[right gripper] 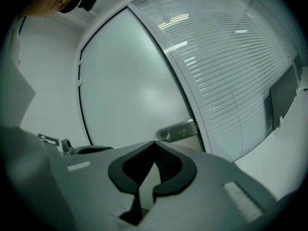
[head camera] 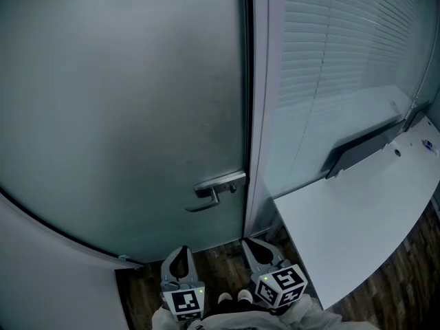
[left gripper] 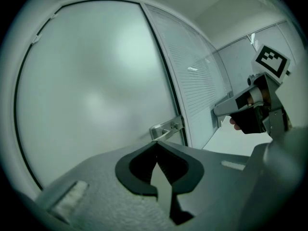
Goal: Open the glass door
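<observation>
The frosted glass door (head camera: 124, 115) stands closed ahead of me. Its metal lever handle (head camera: 218, 187) sits at the door's right edge, next to the frame. My left gripper (head camera: 181, 251) and right gripper (head camera: 256, 243) hang side by side low before the door, short of the handle and touching nothing. In the left gripper view the jaws (left gripper: 156, 144) meet at their tips with nothing between them, and the handle (left gripper: 166, 129) lies just beyond. The right gripper's jaws (right gripper: 155, 142) also meet, empty, below the handle (right gripper: 177, 131).
A glass partition with white blinds (head camera: 344, 53) runs to the right of the door frame (head camera: 260, 102). A white table (head camera: 357, 218) stands close at the right, with a dark flat monitor (head camera: 361, 148) at its back. Dark wood floor (head camera: 220, 263) lies underfoot.
</observation>
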The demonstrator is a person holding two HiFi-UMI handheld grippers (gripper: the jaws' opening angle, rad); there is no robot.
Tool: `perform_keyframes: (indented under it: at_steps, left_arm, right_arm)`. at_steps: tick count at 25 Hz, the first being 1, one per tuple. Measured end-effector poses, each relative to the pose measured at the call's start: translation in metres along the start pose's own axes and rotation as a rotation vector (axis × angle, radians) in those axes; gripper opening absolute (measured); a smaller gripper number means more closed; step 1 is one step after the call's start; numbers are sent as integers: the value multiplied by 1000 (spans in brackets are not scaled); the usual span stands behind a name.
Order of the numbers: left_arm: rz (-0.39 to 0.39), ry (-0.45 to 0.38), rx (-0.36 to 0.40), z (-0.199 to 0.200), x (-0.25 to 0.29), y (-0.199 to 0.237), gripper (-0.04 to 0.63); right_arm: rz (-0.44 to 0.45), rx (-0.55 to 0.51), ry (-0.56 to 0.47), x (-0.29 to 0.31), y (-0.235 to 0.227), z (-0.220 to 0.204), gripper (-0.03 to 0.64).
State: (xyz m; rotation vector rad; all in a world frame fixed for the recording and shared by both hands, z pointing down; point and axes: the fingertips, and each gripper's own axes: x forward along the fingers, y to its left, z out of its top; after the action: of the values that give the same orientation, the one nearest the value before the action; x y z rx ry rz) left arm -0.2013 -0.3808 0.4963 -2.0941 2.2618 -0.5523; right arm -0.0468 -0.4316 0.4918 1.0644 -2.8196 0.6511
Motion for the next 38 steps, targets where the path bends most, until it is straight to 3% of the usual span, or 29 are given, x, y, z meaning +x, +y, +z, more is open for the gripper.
perform_keyframes:
  at_steps: [6, 11, 16, 21, 24, 29, 38]
  left_arm:
    - [-28, 35, 53, -7, 22, 0, 6]
    - [-74, 78, 172, -20, 41, 0, 98]
    - [-84, 94, 428, -30, 59, 2, 198]
    - [-39, 56, 722, -36, 89, 7, 209]
    - [-31, 54, 820, -44, 106, 10, 207]
    - [-22, 40, 921, -51, 127, 10, 207]
    - [-11, 7, 1011, -51, 150, 5, 204]
  right_arm:
    - [-14, 21, 4, 9, -3, 3, 3]
    - [-37, 30, 4, 16, -4, 5, 3]
    - [-48, 28, 18, 19, -1, 7, 3]
    - [-79, 23, 22, 18, -8, 9, 4]
    - [-101, 20, 18, 15, -13, 11, 3]
    - [-148, 25, 8, 7, -25, 15, 4]
    - [-161, 38, 17, 9, -26, 14, 4]
